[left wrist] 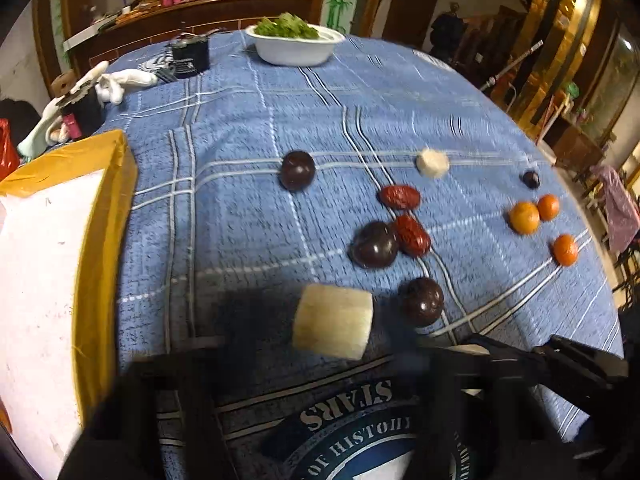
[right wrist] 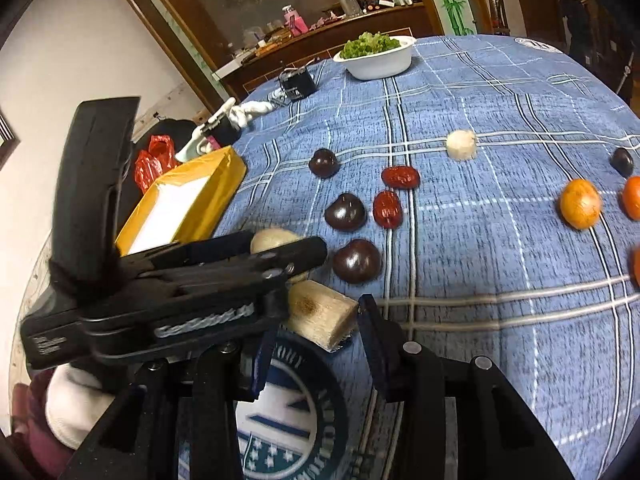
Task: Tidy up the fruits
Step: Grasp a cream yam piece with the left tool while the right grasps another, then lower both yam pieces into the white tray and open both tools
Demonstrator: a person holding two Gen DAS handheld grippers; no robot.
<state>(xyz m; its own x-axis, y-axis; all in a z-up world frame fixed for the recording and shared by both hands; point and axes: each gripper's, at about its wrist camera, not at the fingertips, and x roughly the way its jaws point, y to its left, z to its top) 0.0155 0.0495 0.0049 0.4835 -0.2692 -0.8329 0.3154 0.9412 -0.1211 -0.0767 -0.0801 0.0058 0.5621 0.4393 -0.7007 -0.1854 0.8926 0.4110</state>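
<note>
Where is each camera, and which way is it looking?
Left wrist: sits on the left gripper, looking forward over the blue tablecloth; its dark fingers show, blurred, around a pale chunk.
Right wrist: sits on the right gripper, low at the table's edge; its fingers and the left gripper show.
Both see the dark fruits, red dates, oranges, white bowl and yellow box.

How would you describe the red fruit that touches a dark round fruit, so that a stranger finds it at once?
Start from the blue checked tablecloth and find the loose fruits in its middle. Two wrinkled red dates lie there; take the nearer red date, which leans against a dark plum. The other date lies alone, touching nothing.
</note>
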